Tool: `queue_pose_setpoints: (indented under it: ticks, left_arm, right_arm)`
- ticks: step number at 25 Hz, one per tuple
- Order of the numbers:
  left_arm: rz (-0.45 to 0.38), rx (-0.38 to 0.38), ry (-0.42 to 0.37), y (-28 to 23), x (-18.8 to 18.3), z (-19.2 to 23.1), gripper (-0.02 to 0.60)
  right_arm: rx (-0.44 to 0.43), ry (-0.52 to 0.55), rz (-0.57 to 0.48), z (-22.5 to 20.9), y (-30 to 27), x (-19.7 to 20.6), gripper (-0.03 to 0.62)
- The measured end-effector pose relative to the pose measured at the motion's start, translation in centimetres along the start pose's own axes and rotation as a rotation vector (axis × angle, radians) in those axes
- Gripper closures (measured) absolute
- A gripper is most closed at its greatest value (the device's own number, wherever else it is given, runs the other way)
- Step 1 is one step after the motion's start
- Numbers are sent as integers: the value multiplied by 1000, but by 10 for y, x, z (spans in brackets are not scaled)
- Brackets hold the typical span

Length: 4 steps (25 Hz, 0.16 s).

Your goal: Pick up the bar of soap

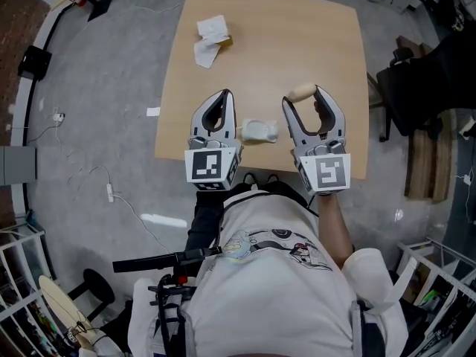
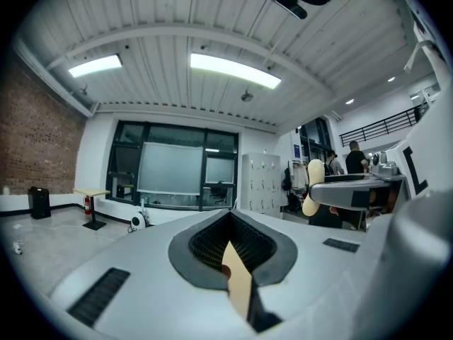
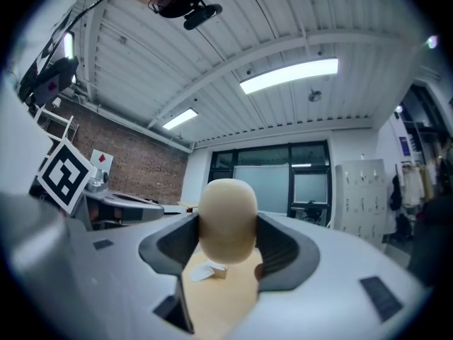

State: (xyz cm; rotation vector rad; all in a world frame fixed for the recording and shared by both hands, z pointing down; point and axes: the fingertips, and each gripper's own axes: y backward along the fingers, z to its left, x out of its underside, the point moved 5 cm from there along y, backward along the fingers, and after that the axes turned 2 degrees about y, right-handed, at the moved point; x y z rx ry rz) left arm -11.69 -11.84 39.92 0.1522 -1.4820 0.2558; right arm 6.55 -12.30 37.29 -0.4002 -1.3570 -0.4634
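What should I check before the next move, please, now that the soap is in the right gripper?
1. Bar of soap between the jaws of the right gripper: ok.
2. Soap deep in the jaws: not ok, only at the tips.
3. Soap clear of the table: cannot tell.
4. Left gripper shut and empty: ok.
5. Whitish dish clear of the left gripper: cannot tell.
6. Crumpled paper far from both grippers: ok.

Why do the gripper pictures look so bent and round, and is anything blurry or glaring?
Left gripper view: wide-angle lens bows the ceiling, corners go black, the lamps glare. Right gripper view: same bending; the bar of soap sits close and looks soft. Head view: even light, sharp table.
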Motion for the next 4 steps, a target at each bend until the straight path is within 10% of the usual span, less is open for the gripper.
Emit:
queue_pose_setpoints:
  ticks: [4]
  left_arm:
    - [3, 8, -4, -4, 0, -2, 577]
  right_arm:
    - [15, -5, 17, -3, -1, -2, 347]
